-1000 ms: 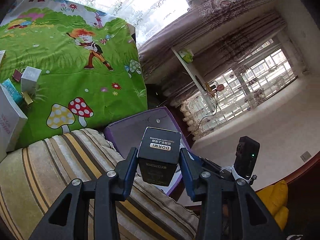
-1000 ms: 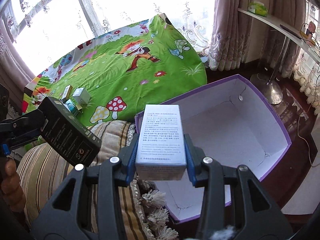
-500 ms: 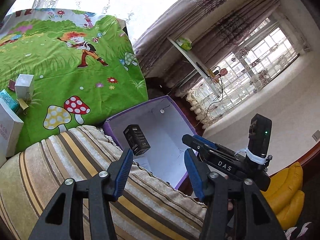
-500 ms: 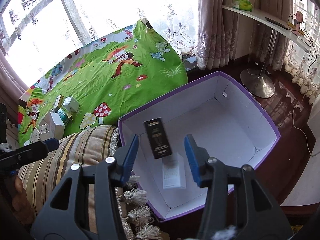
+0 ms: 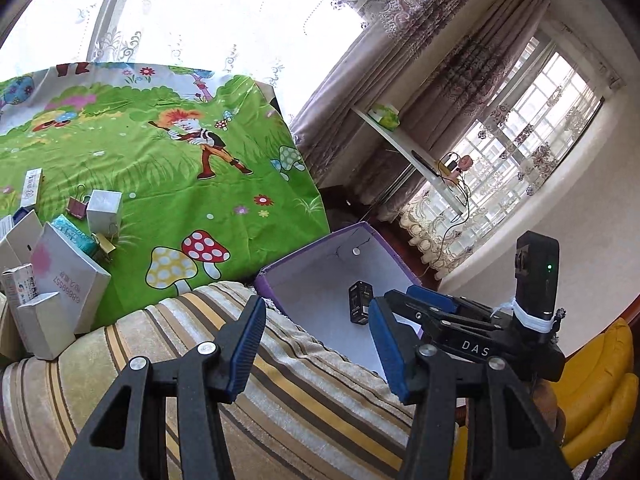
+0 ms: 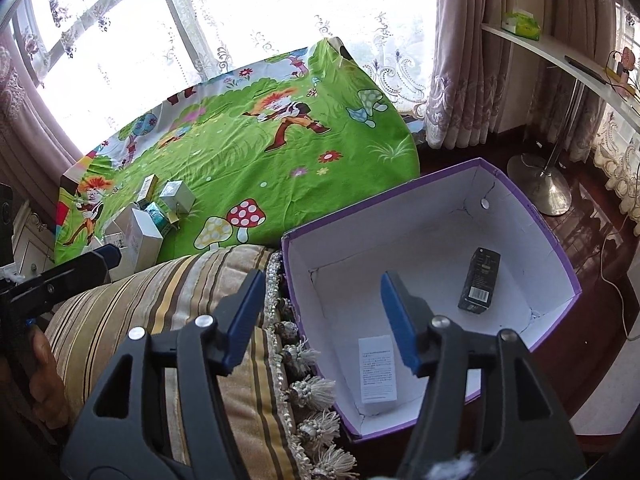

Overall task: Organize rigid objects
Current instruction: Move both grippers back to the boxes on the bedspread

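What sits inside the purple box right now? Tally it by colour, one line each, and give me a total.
Inside the purple box:
black carton: 1
white carton: 1
Total: 2

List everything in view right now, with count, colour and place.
storage box: one, purple outside, white inside, on the floor beside the cushion
black carton: one, lying in the box
white carton: one, lying in the box near its front wall
striped cushion: one, beige and brown, left of the box
cartoon cloth: one, green, behind the cushion
small cartons: several, mostly white, clustered on the cloth
binder clips: two, among the cartons
shelf: one, white, by the curtains
left tool: open, empty
right tool: open, empty
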`<action>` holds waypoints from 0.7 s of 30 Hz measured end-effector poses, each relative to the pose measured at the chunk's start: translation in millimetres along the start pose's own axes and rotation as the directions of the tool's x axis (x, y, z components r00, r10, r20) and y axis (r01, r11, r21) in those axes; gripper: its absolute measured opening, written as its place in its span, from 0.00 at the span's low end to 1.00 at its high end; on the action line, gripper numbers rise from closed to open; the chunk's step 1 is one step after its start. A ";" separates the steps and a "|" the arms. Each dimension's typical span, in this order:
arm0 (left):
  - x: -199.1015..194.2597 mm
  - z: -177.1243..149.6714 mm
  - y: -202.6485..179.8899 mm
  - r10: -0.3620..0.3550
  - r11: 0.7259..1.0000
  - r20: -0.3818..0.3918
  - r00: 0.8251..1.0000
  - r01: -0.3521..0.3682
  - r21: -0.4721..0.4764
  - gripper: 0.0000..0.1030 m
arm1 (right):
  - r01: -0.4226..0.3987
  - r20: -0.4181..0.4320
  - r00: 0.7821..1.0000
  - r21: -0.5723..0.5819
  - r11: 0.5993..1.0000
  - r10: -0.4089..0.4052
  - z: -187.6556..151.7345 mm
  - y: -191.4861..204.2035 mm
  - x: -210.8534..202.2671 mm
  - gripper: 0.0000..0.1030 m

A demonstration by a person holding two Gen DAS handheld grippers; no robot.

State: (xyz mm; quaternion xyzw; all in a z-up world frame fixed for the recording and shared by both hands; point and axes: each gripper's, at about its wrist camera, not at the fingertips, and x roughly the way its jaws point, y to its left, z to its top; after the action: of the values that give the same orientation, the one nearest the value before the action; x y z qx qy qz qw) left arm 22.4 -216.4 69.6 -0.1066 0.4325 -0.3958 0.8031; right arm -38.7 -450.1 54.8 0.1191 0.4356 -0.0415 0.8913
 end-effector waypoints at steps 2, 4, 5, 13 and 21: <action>-7.1 0.0 8.4 0.012 1.000 0.014 1.000 -0.012 -0.016 0.53 | -0.006 -0.006 1.000 -0.013 1.000 0.006 0.6 5.0 1.2 0.63; -16.3 -0.8 17.2 0.026 0.999 0.029 0.999 -0.025 -0.032 0.53 | -0.012 -0.012 1.000 -0.025 1.000 0.012 1.0 10.8 2.3 0.64; -20.8 -1.1 21.7 0.034 0.999 0.037 0.999 -0.032 -0.039 0.53 | -0.017 -0.015 1.000 -0.032 0.999 0.017 1.5 13.8 3.4 0.64; -64.7 -13.5 68.6 0.097 0.987 0.091 0.991 -0.084 -0.137 0.53 | -0.042 -0.042 0.998 -0.083 0.996 0.039 3.4 39.1 9.6 0.65; -121.8 -39.2 113.2 0.226 0.959 0.141 0.964 -0.195 -0.204 0.53 | -0.073 -0.074 0.995 -0.138 0.988 0.064 5.0 68.1 19.3 0.67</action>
State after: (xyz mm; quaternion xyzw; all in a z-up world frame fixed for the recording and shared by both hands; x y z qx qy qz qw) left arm 15.3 -45.9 62.1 -0.1674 0.4099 -0.2549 0.8596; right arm -10.9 -384.9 54.6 0.0722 0.4638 0.0242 0.8827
